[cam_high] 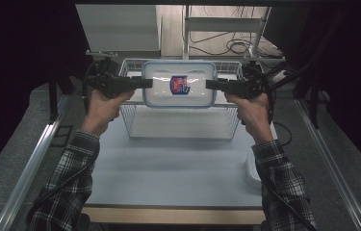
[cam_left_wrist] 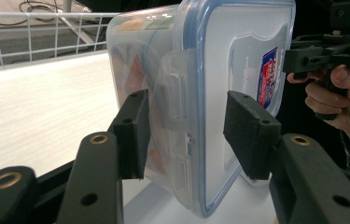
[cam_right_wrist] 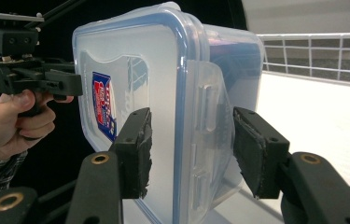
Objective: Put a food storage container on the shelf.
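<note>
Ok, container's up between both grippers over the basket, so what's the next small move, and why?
Probably lower both hands together, keeping the container level, down into the wire basket. The left gripper and right gripper each straddle one end, and it sits over the basket's far half.

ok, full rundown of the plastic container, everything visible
The plastic container is a clear, rounded-rectangle box with a blue-rimmed snap lid, a red-and-blue label at the lid's centre and hinged clips on its short ends. Lid on; orange-toned contents show faintly through the wall. It is held above the wire basket, lid up. The left tongs and right tongs straddle opposite end clips; whether the pads press is unclear.
</note>
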A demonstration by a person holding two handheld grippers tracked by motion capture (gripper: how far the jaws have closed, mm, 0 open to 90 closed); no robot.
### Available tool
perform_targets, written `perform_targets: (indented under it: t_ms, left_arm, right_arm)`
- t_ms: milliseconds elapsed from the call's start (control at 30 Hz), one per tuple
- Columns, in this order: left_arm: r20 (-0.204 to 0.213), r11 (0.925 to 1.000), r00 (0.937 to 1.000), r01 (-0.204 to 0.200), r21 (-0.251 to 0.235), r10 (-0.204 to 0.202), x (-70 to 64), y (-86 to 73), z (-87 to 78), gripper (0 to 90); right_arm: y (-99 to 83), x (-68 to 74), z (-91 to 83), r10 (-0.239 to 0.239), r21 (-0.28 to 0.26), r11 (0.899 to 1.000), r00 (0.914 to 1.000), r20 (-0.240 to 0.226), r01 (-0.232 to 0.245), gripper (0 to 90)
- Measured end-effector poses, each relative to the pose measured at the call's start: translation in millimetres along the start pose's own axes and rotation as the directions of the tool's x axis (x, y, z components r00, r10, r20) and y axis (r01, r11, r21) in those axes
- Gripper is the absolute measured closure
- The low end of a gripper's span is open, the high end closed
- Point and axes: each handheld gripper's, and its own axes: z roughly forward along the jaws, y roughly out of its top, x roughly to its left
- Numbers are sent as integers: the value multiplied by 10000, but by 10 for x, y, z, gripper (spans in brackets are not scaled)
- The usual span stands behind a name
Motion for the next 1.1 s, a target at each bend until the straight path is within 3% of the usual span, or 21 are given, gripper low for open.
perform_targets:
  t_ms: [333, 633, 767, 833, 900, 1000, 1100]
  left_arm:
    - [21, 9992, 9993, 385, 86, -386, 185, 50, 158, 508]
    - [-132, 9984, 9984, 559, 95, -558, 258, 78, 222, 499]
    - [-311, 9994, 9990, 329, 64, -327, 243, 86, 238, 494]
    - [-684, 10000, 9977, 5, 46, -2, 209, 81, 245, 485]
    - [-919, 9994, 9952, -314, 113, 323, 168, 78, 252, 498]
    - [-1515, 9967, 9858, -656, 474, 721, 112, 81, 312, 472]
    - [-1413, 9980, 9884, -513, 370, 560, 137, 70, 335, 455]
  right_arm:
    - [53, -160, 111, 323, 59, 9995, 9993, 213, -324, 484]
    - [68, -271, 211, 656, 92, 9978, 9973, 320, -659, 477]
    - [73, -292, 222, 802, 108, 9967, 9962, 343, -806, 473]
    - [74, -303, 227, 863, 40, 9962, 9956, 369, -865, 473]
    - [73, -299, 236, 836, 5, 9965, 9955, 456, -837, 470]
    - [77, -290, 245, 685, 112, 9975, 9954, 668, -694, 461]
    - [76, -293, 249, 640, 124, 9978, 9952, 739, -651, 458]
